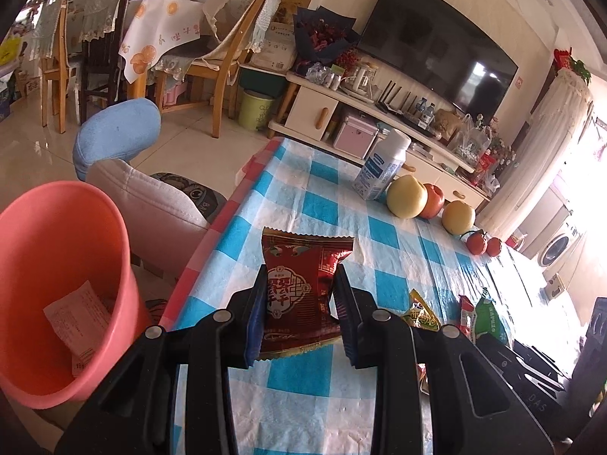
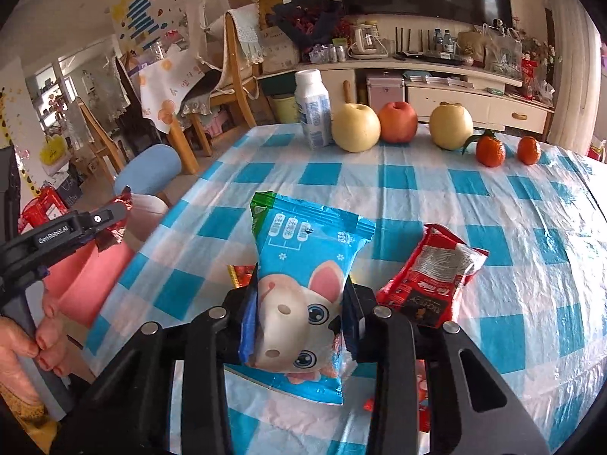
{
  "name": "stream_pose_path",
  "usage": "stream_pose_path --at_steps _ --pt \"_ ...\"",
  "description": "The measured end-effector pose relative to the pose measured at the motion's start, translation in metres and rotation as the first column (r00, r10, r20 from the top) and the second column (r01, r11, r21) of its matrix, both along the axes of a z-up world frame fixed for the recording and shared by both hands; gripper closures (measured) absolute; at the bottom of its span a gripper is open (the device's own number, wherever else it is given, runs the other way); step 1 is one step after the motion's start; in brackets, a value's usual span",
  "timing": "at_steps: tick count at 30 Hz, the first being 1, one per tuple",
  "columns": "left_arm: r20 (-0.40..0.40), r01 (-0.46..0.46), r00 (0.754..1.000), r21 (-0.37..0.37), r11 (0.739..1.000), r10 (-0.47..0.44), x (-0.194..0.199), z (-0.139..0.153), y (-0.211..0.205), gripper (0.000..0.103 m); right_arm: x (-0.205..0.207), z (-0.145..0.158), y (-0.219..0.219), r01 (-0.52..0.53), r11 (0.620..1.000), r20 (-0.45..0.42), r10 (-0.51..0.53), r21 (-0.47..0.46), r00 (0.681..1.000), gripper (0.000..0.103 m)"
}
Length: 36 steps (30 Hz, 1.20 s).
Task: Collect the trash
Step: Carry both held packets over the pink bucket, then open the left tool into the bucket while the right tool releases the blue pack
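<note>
My left gripper (image 1: 299,276) is shut on a dark red snack wrapper (image 1: 296,288) and holds it above the left edge of the blue-checked table (image 1: 341,212). The pink bin (image 1: 57,265) stands to its left, below table height, with a paper slip (image 1: 79,318) inside. My right gripper (image 2: 301,288) is shut on a blue snack packet with a white rabbit face (image 2: 303,288), held over the table (image 2: 512,208). A red wrapper (image 2: 432,273) lies on the table to its right. The left gripper (image 2: 110,223) shows at the far left of the right wrist view, over the bin (image 2: 91,284).
A white bottle (image 1: 383,167), two pears, an apple (image 1: 434,201) and two tangerines (image 1: 483,244) stand in a row along the far edge. Yellow (image 1: 425,314) and green (image 1: 489,322) wrappers lie at the right. A blue-backed chair (image 1: 117,132) stands beside the bin.
</note>
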State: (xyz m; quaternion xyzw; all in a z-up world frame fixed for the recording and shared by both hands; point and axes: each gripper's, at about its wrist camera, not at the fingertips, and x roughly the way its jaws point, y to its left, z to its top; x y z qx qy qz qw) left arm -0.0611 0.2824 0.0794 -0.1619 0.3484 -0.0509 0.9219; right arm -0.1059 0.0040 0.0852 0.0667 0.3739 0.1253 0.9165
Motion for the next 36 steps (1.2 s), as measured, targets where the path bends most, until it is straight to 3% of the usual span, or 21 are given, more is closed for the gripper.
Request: stream_pose_path --at_steps 8,13,22,27,30,32,36 --pt "0.022 -0.126 0.992 -0.035 0.991 0.127 -0.012 0.01 0.051 0.069 0.004 0.024 0.071 -0.187 0.979 0.008 0.187 0.076 0.982 0.065" --pt "0.009 -0.264 0.964 -0.058 0.963 0.265 -0.02 0.011 0.1 0.069 0.01 0.038 0.129 -0.307 0.943 0.016 0.307 0.128 0.951 0.065" --pt "-0.105 -0.53 0.847 -0.085 0.844 0.521 -0.04 -0.009 0.193 0.069 0.026 0.044 0.242 -0.484 0.857 0.004 0.491 0.179 0.871 0.065" --pt "-0.159 -0.586 0.806 -0.088 0.805 0.57 -0.043 -0.019 0.218 0.068 0.037 0.035 0.284 -0.516 0.836 -0.018 0.528 0.185 0.849 0.064" --pt "-0.188 -0.619 0.779 -0.076 0.782 0.598 -0.043 -0.026 0.228 0.067 0.048 0.025 0.296 -0.509 0.832 -0.046 0.531 0.222 0.846 0.057" --pt "-0.199 -0.631 0.768 -0.071 0.773 0.609 -0.043 -0.03 0.229 0.051 0.053 0.022 0.294 -0.495 0.826 -0.05 0.526 0.269 0.849 0.045" --pt "-0.164 -0.637 0.764 -0.046 0.769 0.624 -0.043 -0.028 0.225 0.039 0.05 0.027 0.281 -0.473 0.832 -0.019 0.499 0.29 0.866 0.031"
